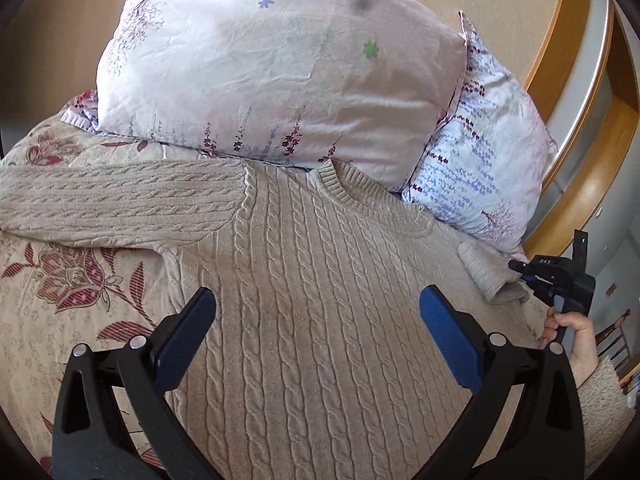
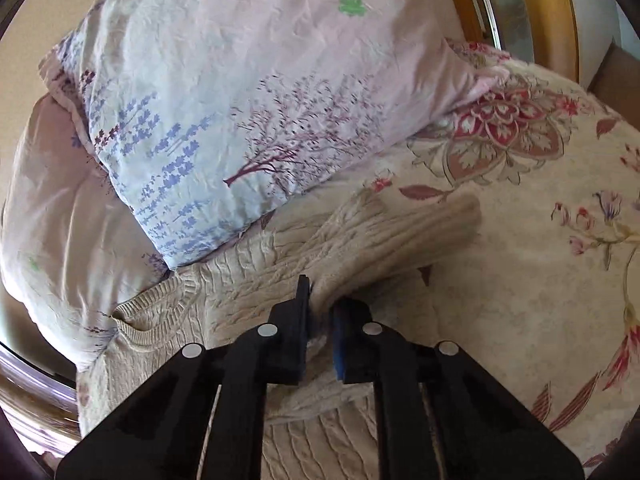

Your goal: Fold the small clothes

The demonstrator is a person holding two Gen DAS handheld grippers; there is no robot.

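Note:
A beige cable-knit sweater point(image 1: 312, 280) lies flat on a floral bedspread point(image 1: 68, 292), neck toward the pillows. Its left sleeve point(image 1: 112, 204) stretches out to the left. My left gripper point(image 1: 318, 312) is open and empty, hovering over the sweater's chest. My right gripper point(image 2: 320, 312) is shut on the right sleeve point(image 2: 384, 232), which is lifted and folded across the bedspread point(image 2: 520, 280); the cuff points right. The right gripper also shows in the left wrist view point(image 1: 536, 276) at the sweater's right edge, beside the bunched sleeve point(image 1: 484, 272).
Two floral pillows point(image 1: 280, 60) point(image 1: 484, 168) lean against the wall behind the sweater's collar. They also show in the right wrist view point(image 2: 260, 92). A wooden bed frame point(image 1: 576, 140) curves along the right. A chair point(image 1: 616, 336) stands beyond the bed.

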